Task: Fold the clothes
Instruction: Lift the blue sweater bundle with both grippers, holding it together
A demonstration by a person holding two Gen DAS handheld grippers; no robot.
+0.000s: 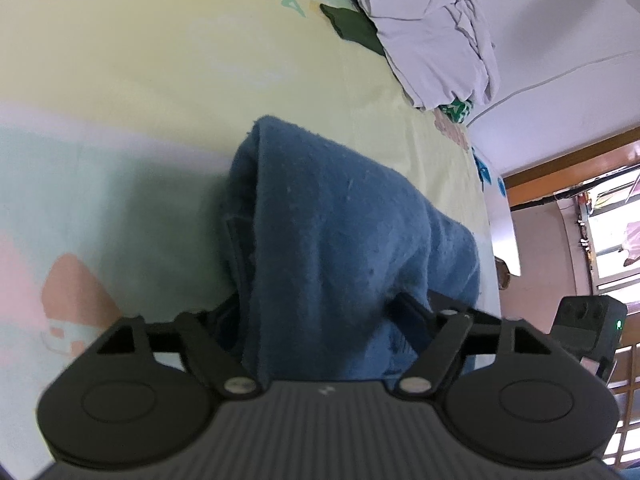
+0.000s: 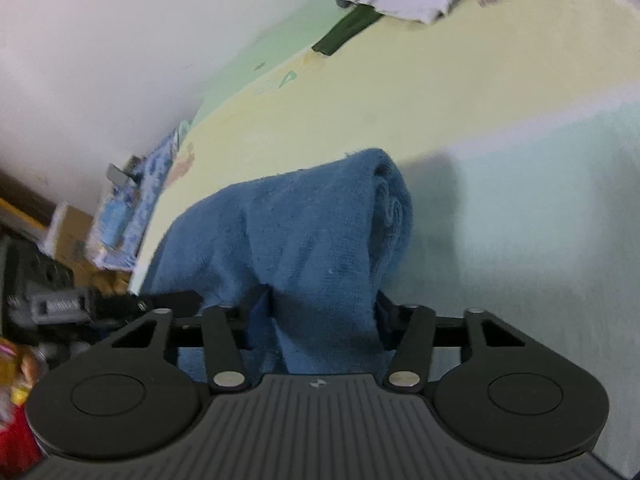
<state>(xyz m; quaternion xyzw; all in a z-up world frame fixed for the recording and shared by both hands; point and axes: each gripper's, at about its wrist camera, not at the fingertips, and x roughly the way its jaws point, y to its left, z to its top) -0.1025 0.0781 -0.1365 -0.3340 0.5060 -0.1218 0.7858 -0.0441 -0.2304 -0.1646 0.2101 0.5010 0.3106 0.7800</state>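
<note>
Soft daylight from window (image 1: 612,248); towel (image 1: 340,220) shadows bedsheet (image 1: 140,80); fisheye edges bent, right-wrist view motion-blurred.

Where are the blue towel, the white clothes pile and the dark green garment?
blue towel (image 1: 340,216), left wrist view, its draped middle.
white clothes pile (image 1: 432,36), left wrist view, top white shirt.
dark green garment (image 1: 354,26), left wrist view, exposed end.

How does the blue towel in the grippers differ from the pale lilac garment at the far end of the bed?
The blue towel is dark blue with a fuzzy nap; the pale lilac garment is light and smooth-looking. The blue towel is bunched and gripped by the left gripper and the right gripper; the pale lilac garment lies untouched and crumpled in a pile over a dark green piece. Both are over the same pastel bedsheet.
</note>
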